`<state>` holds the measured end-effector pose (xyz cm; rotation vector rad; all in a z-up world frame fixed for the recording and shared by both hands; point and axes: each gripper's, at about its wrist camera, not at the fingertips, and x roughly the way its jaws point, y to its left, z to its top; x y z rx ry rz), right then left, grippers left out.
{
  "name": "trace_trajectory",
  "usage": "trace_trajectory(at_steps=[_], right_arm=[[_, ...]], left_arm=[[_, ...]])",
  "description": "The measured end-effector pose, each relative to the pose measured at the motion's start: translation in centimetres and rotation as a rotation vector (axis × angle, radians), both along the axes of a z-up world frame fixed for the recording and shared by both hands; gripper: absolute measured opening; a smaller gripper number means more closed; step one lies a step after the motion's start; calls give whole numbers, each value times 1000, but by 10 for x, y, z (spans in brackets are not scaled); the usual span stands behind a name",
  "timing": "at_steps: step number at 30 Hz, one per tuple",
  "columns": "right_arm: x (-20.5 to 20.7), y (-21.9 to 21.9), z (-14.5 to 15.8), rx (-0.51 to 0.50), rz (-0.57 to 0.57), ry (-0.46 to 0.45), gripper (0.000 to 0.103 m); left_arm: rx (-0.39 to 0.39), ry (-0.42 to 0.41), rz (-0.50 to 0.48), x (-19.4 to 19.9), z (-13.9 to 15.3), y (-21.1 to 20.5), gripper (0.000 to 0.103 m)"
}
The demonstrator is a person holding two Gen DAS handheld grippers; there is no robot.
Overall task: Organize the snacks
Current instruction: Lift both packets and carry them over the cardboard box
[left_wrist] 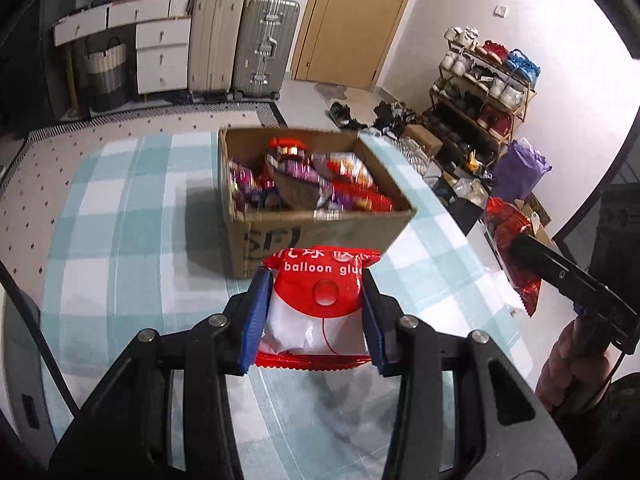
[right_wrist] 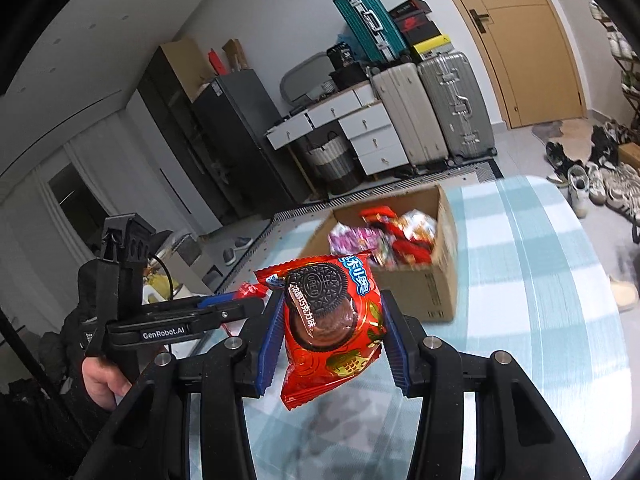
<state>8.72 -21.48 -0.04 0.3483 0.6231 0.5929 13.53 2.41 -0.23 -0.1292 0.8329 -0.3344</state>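
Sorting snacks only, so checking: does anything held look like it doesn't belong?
Yes: the left gripper holds a red-and-white packet printed "balloon glue", no snack. The right gripper holds a red Oreo packet.

Left claw (left_wrist: 316, 304): angled down, blue pads clamped on both sides of a red-and-white packet (left_wrist: 318, 308). Right claw (right_wrist: 332, 328): tilted slightly down, pads pinching a red cookie packet (right_wrist: 332, 332) by its sides. Left hand (right_wrist: 100, 380) wraps its claw's handle; right hand (left_wrist: 572, 364) grips likewise.
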Motion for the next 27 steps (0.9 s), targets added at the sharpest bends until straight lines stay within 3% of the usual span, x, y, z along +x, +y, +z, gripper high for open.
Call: trace_trajectory(at_steps=[8, 14, 27], right_arm=[[28, 12, 47, -17, 31, -62, 46], [59, 20, 73, -19, 38, -62, 46], [120, 36, 86, -49, 23, -34, 46]], left_arm=[[-5, -53, 9, 19, 43, -7, 40], [41, -82, 18, 45, 71, -15, 40], [4, -47, 44, 109, 97, -21, 40]])
